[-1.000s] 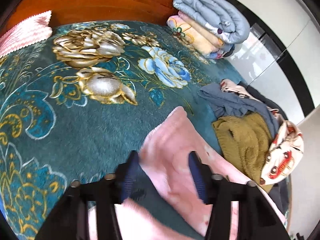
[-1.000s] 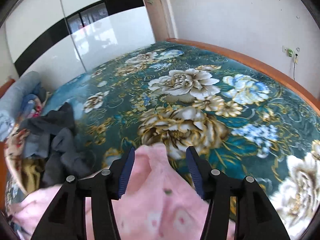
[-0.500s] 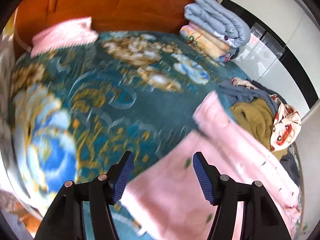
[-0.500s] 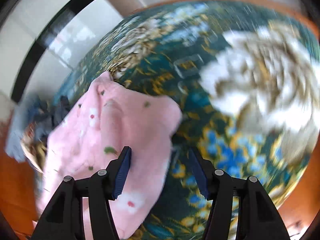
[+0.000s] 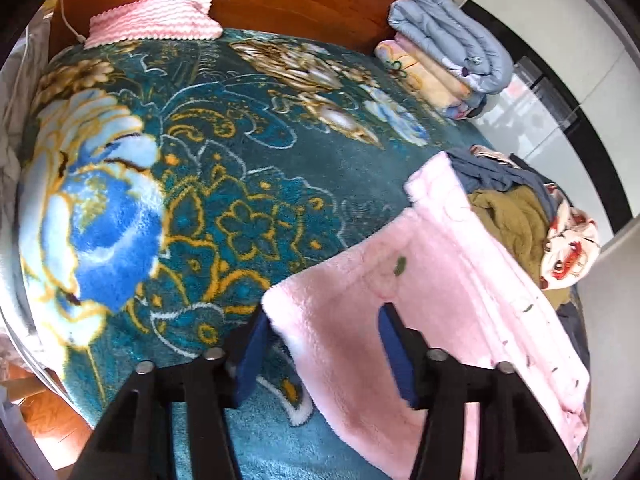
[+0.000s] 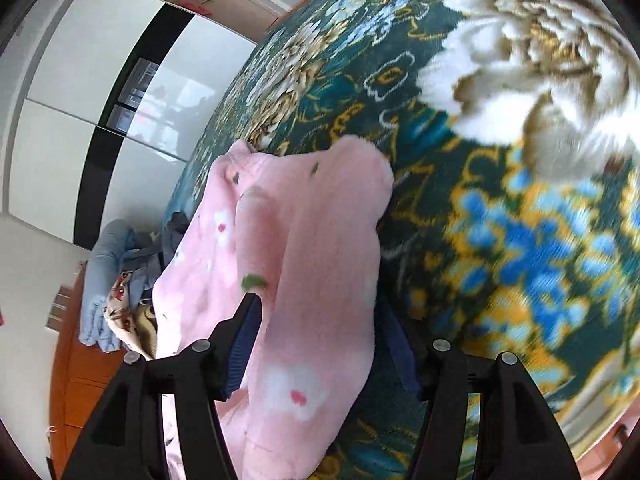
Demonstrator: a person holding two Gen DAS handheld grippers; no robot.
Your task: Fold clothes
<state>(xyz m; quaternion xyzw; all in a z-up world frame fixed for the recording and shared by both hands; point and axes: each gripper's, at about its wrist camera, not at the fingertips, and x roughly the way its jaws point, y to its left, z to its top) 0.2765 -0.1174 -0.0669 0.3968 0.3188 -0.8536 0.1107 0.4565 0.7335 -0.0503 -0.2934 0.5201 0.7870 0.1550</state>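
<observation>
A fluffy pink garment [image 5: 432,280] with small flower prints lies spread on the teal floral bedspread [image 5: 224,184]. My left gripper [image 5: 320,344] is open, its blue-padded fingers straddling the garment's near left corner. In the right wrist view the same pink garment [image 6: 296,264] lies partly bunched between my open right gripper's [image 6: 320,340] fingers. Neither gripper visibly pinches the cloth.
A pile of unfolded clothes [image 5: 520,216], olive, blue-grey and a cartoon print, lies beyond the garment. Folded quilts [image 5: 444,52] and a pink pillow [image 5: 152,20] sit by the orange headboard. A white and black wardrobe [image 6: 100,92] stands beyond the bed.
Both grippers have pulled back toward the bed's near edge and swung round. The pink garment, earlier bunched under them, now lies spread wider. Both stay open.
</observation>
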